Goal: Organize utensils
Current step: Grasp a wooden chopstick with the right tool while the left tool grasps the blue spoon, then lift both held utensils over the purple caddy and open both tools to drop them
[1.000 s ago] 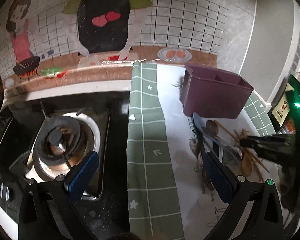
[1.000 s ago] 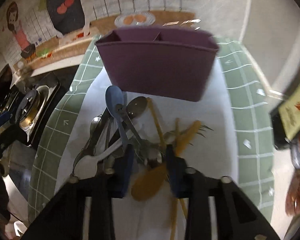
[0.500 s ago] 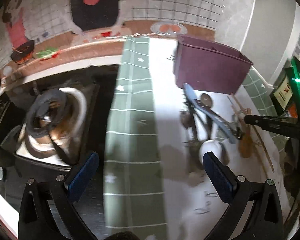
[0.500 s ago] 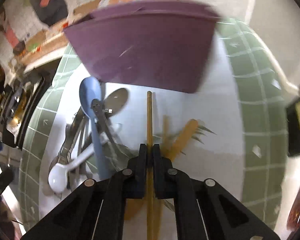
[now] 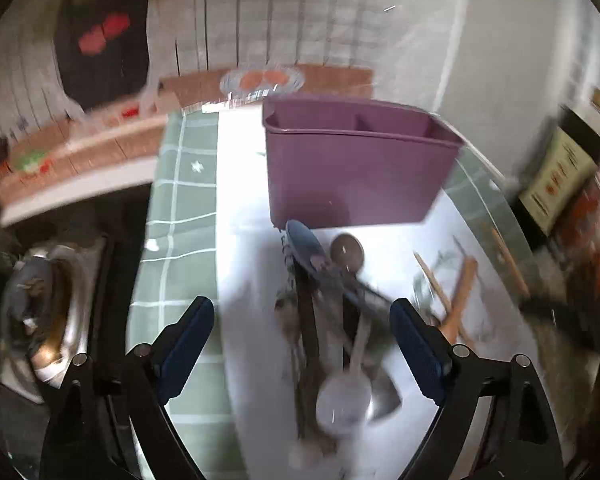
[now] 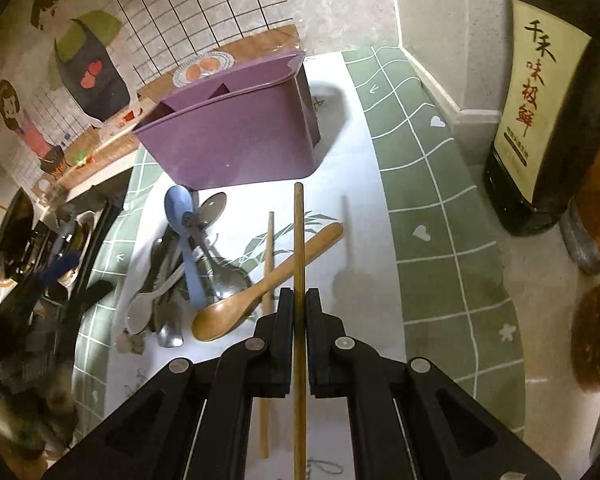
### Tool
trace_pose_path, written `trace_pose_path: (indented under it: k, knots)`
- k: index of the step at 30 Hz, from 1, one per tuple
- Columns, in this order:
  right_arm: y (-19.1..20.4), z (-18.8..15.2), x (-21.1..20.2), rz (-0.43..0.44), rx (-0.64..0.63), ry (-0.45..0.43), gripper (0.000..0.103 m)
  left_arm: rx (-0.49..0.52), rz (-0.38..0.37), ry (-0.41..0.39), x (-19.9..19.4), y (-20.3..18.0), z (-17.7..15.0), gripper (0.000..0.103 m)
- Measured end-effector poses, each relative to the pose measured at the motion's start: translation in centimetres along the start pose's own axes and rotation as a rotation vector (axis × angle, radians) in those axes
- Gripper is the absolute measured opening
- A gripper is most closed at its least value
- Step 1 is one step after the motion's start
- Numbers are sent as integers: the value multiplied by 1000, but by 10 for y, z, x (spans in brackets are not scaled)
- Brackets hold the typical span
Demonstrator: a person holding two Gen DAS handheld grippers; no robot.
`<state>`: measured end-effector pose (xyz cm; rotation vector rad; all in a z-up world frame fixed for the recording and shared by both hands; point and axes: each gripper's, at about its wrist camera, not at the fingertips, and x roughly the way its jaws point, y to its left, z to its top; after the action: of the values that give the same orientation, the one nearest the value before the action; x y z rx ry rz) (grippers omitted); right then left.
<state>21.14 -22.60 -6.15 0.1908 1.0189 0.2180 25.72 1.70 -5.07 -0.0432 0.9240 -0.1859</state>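
A purple divided holder [image 5: 352, 172] [image 6: 240, 140] stands on the green-and-white cloth. In front of it lies a heap of utensils: a blue spoon [image 5: 306, 246] [image 6: 182, 224], a white spoon [image 5: 344, 396] [image 6: 140, 312], metal spoons and a wooden spoon [image 6: 260, 284]. My right gripper [image 6: 299, 300] is shut on a wooden chopstick [image 6: 299, 240], lifted off the cloth and pointing at the holder; a second chopstick [image 6: 269, 256] lies beneath. My left gripper [image 5: 302, 332] hangs over the heap, its jaws wide and closing, the pads touching nothing.
A gas burner [image 5: 40, 320] sits left of the cloth. A dark sauce bottle [image 6: 548, 92] and jars [image 6: 596, 216] stand at the right. The wall with a cartoon sticker [image 6: 88, 64] runs behind the holder.
The left gripper swung right, from over the stove edge to above the utensil heap. The right gripper shut on a chopstick, lifted it and rolled.
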Motion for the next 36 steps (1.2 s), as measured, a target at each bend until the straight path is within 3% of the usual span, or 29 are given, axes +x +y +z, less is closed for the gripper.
trace_pose_path:
  k: [2,7,10,13,16,23,29,33,36]
  knots:
    - [2,-1,-1,-8,3,-6,6,-69,0,45,21,4,18,89]
    - [7,-8,1,-43,2,-8,6,-220,41,165,70,6,38,76]
    - [8,-11,0,-45,3,-9,6,-222,73,182,89,5,41,54]
    - [7,-13,-5,-41,3,-14,6,-179,63,156,93,4,42,21]
    - [6,-13,-13,-26,-1,-33,6,-137,30,132,78,5,39,11]
    - [4,-10,-30,17,-1,-64,6,-34,-49,-37,-21,1,9,10]
    - [18,-6,-43,54,-39,-93,6,-28,-66,-161,-85,1,-6,10]
    - [32,11,-61,69,-63,-168,6,-5,-46,-301,-127,-10,14,10]
    - [46,40,-98,73,-102,-303,6,26,-54,-474,-173,-15,52,10]
